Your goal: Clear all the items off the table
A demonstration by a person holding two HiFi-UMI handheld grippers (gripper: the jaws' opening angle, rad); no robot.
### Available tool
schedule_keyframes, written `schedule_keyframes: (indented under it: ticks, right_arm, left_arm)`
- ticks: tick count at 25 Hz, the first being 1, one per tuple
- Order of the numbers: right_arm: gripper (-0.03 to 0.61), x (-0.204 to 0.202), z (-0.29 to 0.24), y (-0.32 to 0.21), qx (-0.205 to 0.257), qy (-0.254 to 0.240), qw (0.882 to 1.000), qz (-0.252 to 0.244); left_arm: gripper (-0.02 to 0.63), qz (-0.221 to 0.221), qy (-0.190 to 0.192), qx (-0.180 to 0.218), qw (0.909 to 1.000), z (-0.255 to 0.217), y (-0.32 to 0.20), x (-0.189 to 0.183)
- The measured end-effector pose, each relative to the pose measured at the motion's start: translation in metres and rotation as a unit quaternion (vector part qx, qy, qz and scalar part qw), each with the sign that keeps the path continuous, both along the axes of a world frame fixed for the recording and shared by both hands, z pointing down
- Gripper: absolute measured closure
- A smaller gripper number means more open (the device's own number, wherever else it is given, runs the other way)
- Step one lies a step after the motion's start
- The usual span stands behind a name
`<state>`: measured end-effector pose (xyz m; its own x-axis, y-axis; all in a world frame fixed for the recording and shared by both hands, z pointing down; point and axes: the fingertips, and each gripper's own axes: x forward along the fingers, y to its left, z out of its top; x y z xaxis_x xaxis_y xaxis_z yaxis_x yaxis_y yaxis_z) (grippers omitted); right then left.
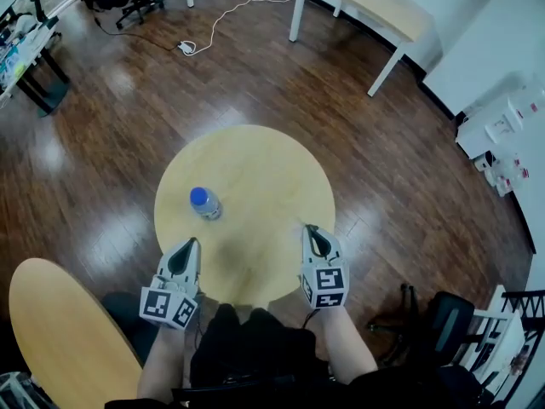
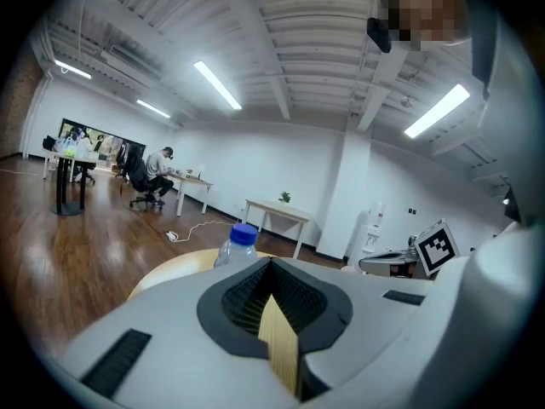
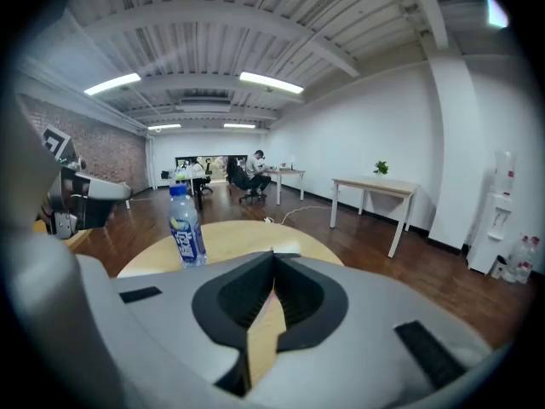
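On the round pale-wood table (image 1: 264,156), a clear plastic bottle with a blue cap (image 1: 204,203) stands upright, left of the middle as the head view shows it. Over the table's near edge hover the grey left gripper (image 1: 192,244) and the grey right gripper (image 1: 309,228), both short of the bottle. Each has its jaws clenched together with nothing between them.

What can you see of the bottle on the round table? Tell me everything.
The bottle is clear plastic with a blue screw cap, closed, and a blue-and-white label around its middle. It stands upright on the round light-wood table, left of centre, the only item there. Only the tabletop touches it. I cannot tell how full it is.
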<state>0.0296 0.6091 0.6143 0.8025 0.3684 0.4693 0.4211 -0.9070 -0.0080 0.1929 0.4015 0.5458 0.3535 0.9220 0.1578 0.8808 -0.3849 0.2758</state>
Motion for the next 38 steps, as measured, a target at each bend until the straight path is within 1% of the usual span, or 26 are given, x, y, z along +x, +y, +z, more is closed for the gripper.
schedule_keyframes:
  ticks: [4,6,10,14,17,20,24,27,28,33,36,38]
  right_arm:
    - [0.577,-0.001,-0.042,0.014,-0.02,0.047,0.999,-0.005]
    - [0.577,0.006,-0.058,0.014,-0.029,0.073,0.997,-0.013]
    - [0.577,0.033,-0.085,0.0,-0.036,0.113,0.991,-0.057]
    - [0.577,0.06,-0.102,-0.021,-0.034,0.134,0.985,-0.106]
    - [0.577,0.085,-0.114,-0.044,-0.039,0.141,0.979,-0.145]
    - [0.577,0.104,-0.123,-0.073,-0.04,0.146,0.973,-0.174]
    - [0.577,0.134,-0.141,-0.13,-0.052,0.158,0.96,-0.226]
    - [0.577,0.155,-0.153,-0.176,-0.052,0.164,0.949,-0.266]
    - [0.577,0.161,-0.156,-0.196,-0.055,0.165,0.943,-0.283]
    - [0.577,0.188,-0.171,-0.314,-0.066,0.176,0.908,-0.373]
    - [0.577,0.202,-0.173,-0.375,-0.068,0.175,0.888,-0.42]
    - [0.577,0.209,-0.175,-0.412,-0.07,0.175,0.872,-0.452]
  left_arm:
    - [0.612,-0.005,0.023,-0.013,0.9996,-0.029,0.009,-0.006]
    - [0.612,-0.016,0.037,-0.022,0.9989,-0.043,0.003,-0.005]
    - [0.612,-0.073,0.056,-0.036,0.9951,-0.066,-0.03,0.004]
    - [0.612,-0.122,0.068,-0.04,0.9894,-0.079,-0.062,0.006]
    - [0.612,-0.169,0.074,-0.048,0.9816,-0.088,-0.102,0.012]
    - [0.612,-0.212,0.091,-0.051,0.9717,-0.095,-0.152,0.02]
    - [0.612,-0.279,0.097,-0.084,0.9516,-0.109,-0.224,0.03]
    - [0.612,-0.317,0.107,-0.093,0.9379,-0.121,-0.275,0.03]
    - [0.612,-0.332,0.111,-0.095,0.9317,-0.123,-0.296,0.028]
    - [0.612,-0.427,0.123,-0.093,0.8908,-0.121,-0.422,0.009]
    - [0.612,-0.472,0.133,-0.089,0.867,-0.118,-0.481,-0.009]
    - [0.612,-0.503,0.139,-0.089,0.8482,-0.119,-0.516,-0.025]
